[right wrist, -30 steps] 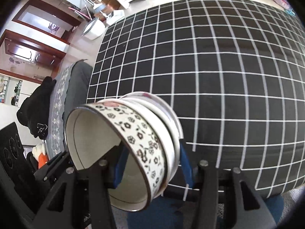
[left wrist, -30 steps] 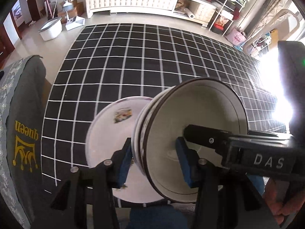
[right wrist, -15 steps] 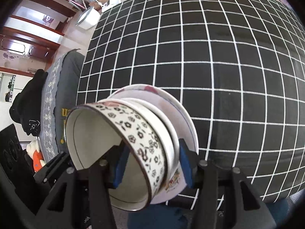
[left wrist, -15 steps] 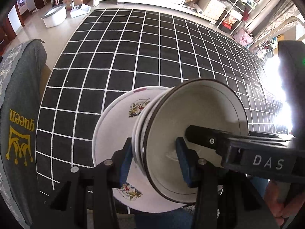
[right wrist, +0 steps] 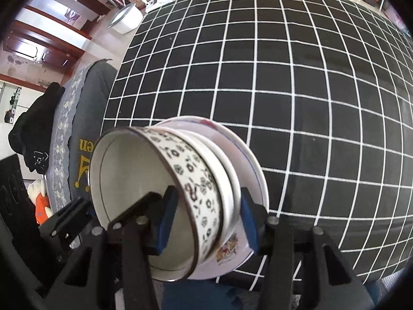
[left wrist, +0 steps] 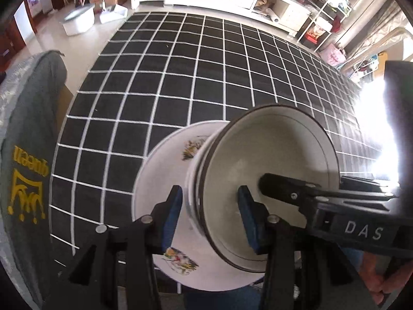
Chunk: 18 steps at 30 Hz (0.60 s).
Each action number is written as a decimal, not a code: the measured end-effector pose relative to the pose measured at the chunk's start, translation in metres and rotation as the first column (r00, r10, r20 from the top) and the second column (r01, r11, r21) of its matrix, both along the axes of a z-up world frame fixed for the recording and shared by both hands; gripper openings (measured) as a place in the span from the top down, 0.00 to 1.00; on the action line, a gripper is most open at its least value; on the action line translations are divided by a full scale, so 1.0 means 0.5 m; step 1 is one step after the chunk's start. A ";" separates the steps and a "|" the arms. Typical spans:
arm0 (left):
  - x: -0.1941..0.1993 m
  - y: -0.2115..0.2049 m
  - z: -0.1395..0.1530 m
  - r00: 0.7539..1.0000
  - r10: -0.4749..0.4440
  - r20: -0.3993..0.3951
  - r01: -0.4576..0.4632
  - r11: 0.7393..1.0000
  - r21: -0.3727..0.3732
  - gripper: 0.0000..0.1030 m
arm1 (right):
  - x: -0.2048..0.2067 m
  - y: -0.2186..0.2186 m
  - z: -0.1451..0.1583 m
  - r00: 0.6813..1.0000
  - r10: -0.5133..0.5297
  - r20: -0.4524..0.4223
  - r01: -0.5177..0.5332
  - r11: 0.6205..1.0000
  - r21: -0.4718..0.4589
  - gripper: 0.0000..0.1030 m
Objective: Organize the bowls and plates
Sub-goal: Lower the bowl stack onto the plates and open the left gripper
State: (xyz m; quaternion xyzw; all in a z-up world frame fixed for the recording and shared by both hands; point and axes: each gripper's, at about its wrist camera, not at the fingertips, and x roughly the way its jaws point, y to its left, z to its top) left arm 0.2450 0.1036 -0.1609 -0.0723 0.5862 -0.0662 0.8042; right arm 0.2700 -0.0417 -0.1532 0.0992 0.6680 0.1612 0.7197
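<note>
From the left wrist came the hollow of the top bowl (left wrist: 271, 180), white inside with a dark rim, and the other gripper's black arm lying across it. The right wrist gave the outside instead: a wall with a black flower print (right wrist: 191, 180), a plain white bowl (right wrist: 227, 180) nested beneath, and a chair (right wrist: 85, 118) draped in grey cloth at the left.

Both views caught the plate (left wrist: 160, 180) under the stack, on the black cloth with white squares (left wrist: 180, 77), near its close edge.

The left gripper (left wrist: 210, 218) was clamped on the stack's rim, one blue pad outside the wall, one inside the bowl. The right gripper (right wrist: 207, 218) gripped the opposite rim likewise, left pad inside, right pad against the outer wall by the plate (right wrist: 247, 165). The bowls sat tilted between the two.
</note>
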 end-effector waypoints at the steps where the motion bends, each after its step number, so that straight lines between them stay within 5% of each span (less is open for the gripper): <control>1: -0.001 0.001 0.000 1.000 0.003 0.004 -0.003 1.000 0.008 0.59 | -0.001 -0.002 0.005 1.000 -0.001 0.022 0.001 1.000 -0.015 0.49; 9: -0.013 0.040 0.017 0.998 0.057 0.023 -0.057 0.998 0.002 0.59 | -0.016 -0.038 0.029 0.994 0.009 0.106 -0.007 1.000 -0.016 0.48; 18: -0.090 -0.001 0.129 0.976 0.037 0.213 -0.056 0.995 0.087 0.59 | -0.093 -0.083 0.127 0.958 -0.018 0.286 0.014 1.000 0.016 0.48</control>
